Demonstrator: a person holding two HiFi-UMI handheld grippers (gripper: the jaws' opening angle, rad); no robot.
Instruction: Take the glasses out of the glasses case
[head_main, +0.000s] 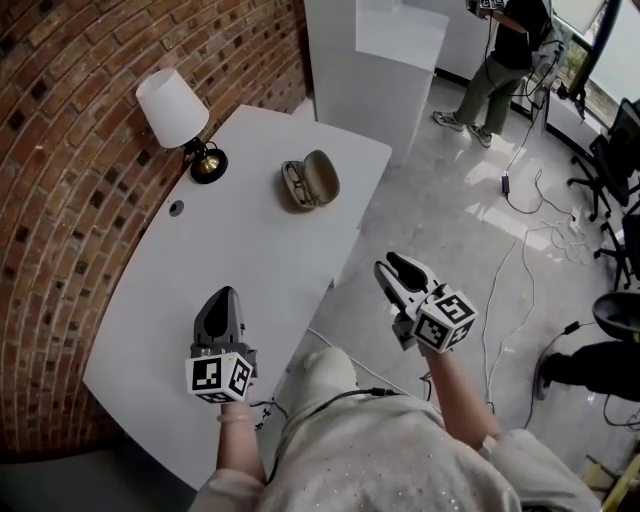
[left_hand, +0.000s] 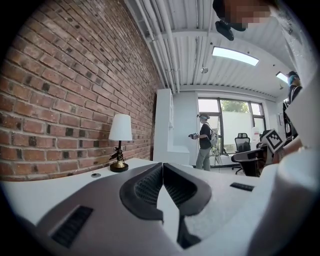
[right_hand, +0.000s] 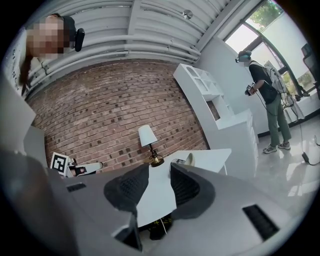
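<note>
An open tan glasses case (head_main: 311, 181) lies on the far part of the white table (head_main: 230, 250), and dark-framed glasses (head_main: 293, 182) rest in its left half. My left gripper (head_main: 226, 296) hovers over the near part of the table, well short of the case, with its jaws shut and empty. In the left gripper view the left gripper (left_hand: 162, 167) has its tips touching. My right gripper (head_main: 395, 263) is off the table's right edge, above the floor, open with nothing between its fingers. The right gripper view looks past the right gripper (right_hand: 160, 170) to the case (right_hand: 187, 160) far ahead.
A white-shaded lamp (head_main: 175, 112) with a brass base stands at the table's back left by the brick wall. A white cabinet (head_main: 375, 60) rises behind the table. A person (head_main: 500, 60) stands farther back. Cables (head_main: 520, 270) and office chairs (head_main: 610, 150) occupy the floor at right.
</note>
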